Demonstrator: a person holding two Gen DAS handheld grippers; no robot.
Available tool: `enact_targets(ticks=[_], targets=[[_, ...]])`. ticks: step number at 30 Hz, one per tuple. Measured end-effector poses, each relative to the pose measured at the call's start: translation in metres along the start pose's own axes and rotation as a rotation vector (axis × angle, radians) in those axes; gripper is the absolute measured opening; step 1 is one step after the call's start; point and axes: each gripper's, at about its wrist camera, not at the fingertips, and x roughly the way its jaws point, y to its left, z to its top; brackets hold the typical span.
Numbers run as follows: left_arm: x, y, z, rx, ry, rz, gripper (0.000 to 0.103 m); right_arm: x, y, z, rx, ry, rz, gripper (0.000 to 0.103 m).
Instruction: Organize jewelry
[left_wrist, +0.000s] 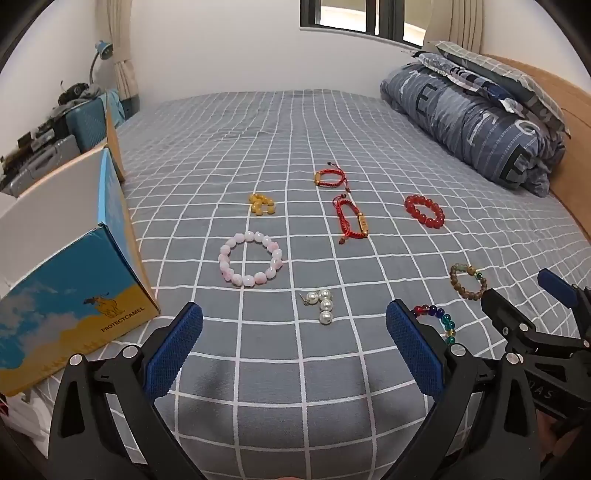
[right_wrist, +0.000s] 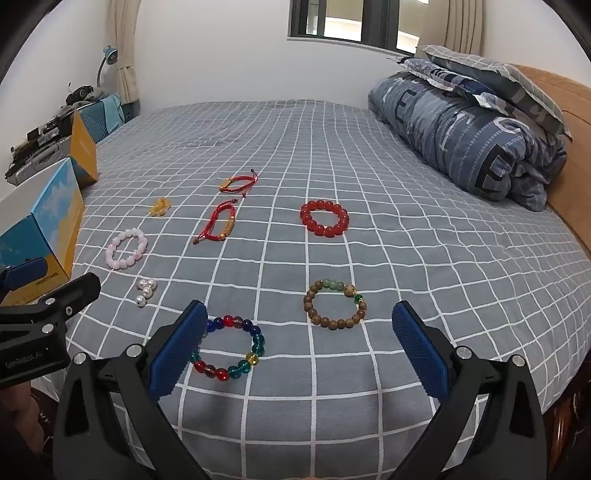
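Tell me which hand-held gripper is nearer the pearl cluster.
Left. The pearl cluster lies just ahead of the left hand-held gripper; the right hand-held gripper sits farther off to its right.

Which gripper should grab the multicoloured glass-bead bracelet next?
Right, probably. The multicoloured glass-bead bracelet lies just ahead of the open right gripper, beside its left finger. For the open left gripper it sits off to the right, partly hidden behind its right finger.

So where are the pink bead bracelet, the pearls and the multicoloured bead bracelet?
pink bead bracelet (left_wrist: 274, 256), left wrist view, on a bead at its right side.
pearls (left_wrist: 326, 305), left wrist view, on the middle pearl.
multicoloured bead bracelet (right_wrist: 222, 375), right wrist view, on a red bead at its near edge.
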Motion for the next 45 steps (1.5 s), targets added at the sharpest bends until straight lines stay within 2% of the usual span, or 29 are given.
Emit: enact_targets(ticks=[23, 45], targets=[[-0.008, 0.001, 0.002, 0.006, -0.009, 0.005, 0.097, -0.003, 0.006, 0.0, -0.02, -0.007, 0.005, 0.097], [-0.01, -0.004, -0.001, 0.032, -0.006, 0.054, 0.097, -0.006, 0.007, 0.0, -0.024, -0.009, 0.017, 0.097]])
